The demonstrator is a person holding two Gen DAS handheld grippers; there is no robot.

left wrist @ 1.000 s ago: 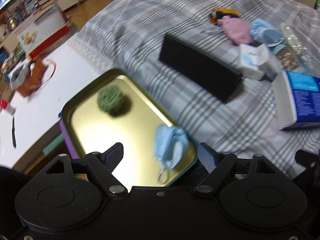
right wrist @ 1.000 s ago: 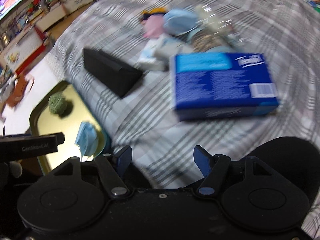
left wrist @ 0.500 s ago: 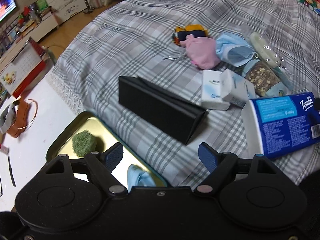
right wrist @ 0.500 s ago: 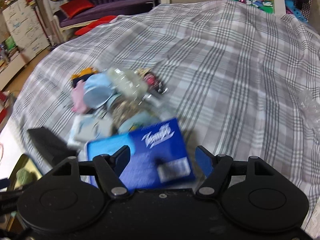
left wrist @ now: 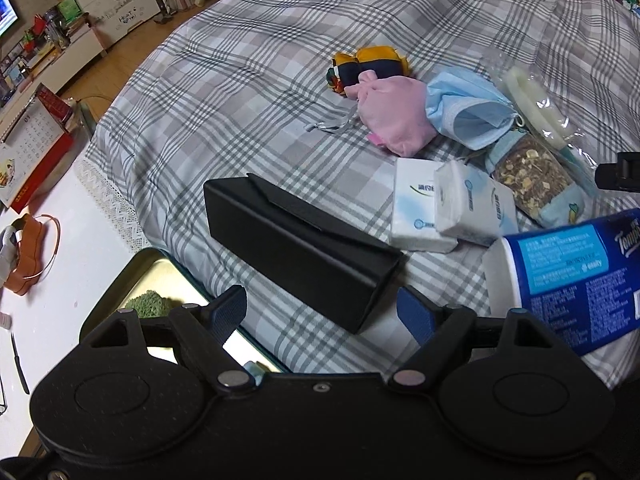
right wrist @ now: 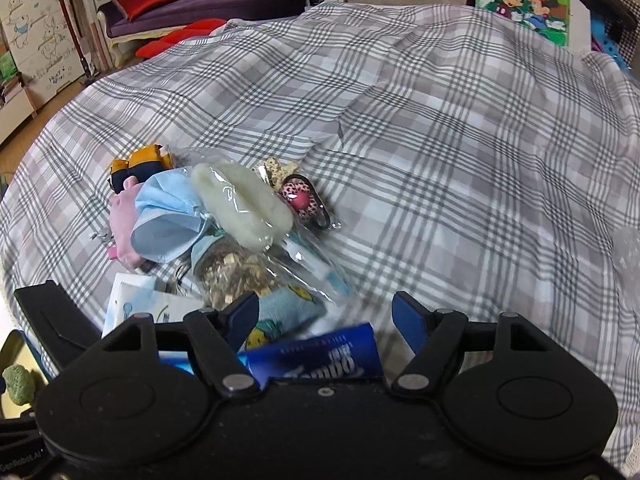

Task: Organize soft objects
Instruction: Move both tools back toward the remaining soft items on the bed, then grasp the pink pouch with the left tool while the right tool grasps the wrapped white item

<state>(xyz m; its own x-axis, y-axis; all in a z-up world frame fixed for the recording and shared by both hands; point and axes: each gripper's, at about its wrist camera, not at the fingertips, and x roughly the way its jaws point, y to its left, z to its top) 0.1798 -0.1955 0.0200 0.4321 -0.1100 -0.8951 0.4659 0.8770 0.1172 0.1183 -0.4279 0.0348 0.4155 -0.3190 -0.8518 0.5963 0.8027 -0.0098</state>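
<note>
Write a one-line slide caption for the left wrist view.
Open left claw above a black box on the plaid bedspread, soft items heaped beyond, gold tray at left.

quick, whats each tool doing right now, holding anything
left tool: open, holding nothing, above the black case.
right tool: open, nothing gripped, above the blue tissue pack.
</note>
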